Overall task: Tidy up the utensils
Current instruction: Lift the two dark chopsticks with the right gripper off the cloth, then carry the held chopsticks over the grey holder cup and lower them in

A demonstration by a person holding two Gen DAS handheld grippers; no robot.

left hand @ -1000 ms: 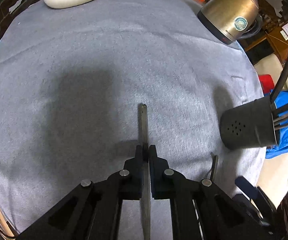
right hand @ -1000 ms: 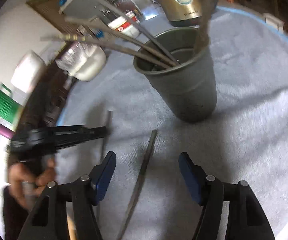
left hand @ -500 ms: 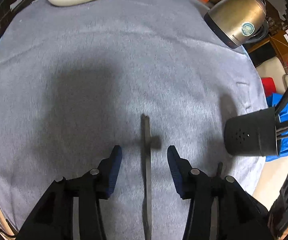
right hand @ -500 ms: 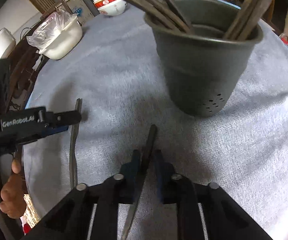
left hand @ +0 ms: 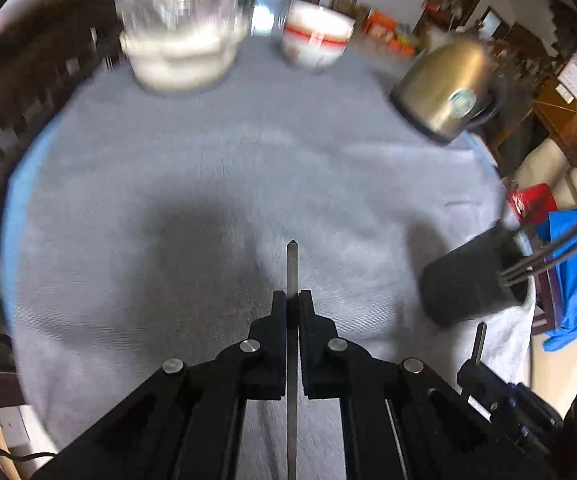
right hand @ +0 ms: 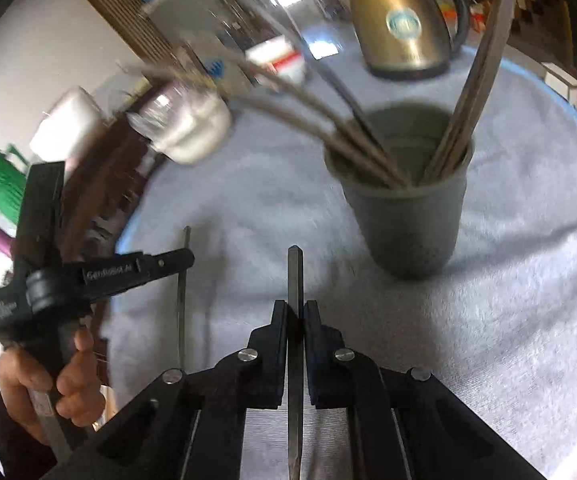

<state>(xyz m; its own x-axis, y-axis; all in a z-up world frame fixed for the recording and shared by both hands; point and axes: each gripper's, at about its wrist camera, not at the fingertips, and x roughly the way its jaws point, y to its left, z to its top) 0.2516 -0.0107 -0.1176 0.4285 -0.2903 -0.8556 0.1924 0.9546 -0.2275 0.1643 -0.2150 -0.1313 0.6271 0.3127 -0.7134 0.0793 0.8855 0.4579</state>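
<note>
Motion blur smears the white dish at eleven o'clock and the bowl at twelve. The holder at three o'clock is soft-edged; its utensils run off-frame.

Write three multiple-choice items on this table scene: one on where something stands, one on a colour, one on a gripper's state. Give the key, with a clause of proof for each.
1. Where are the utensils that are already sorted?
A. In the dark holder cup
B. In the white bowl
C. Inside the kettle

2. What colour is the kettle?
A. Red
B. Gold
C. Green

3. How does the right gripper stand?
A. Wide open over the cloth
B. Shut on nothing
C. Shut on a metal utensil

Key:
1 A: several long handles lean out of the cup's rim.
2 B: its body shines golden, with a round teal label.
3 C: both pads press the flat metal strip, which juts out ahead of them.
</note>
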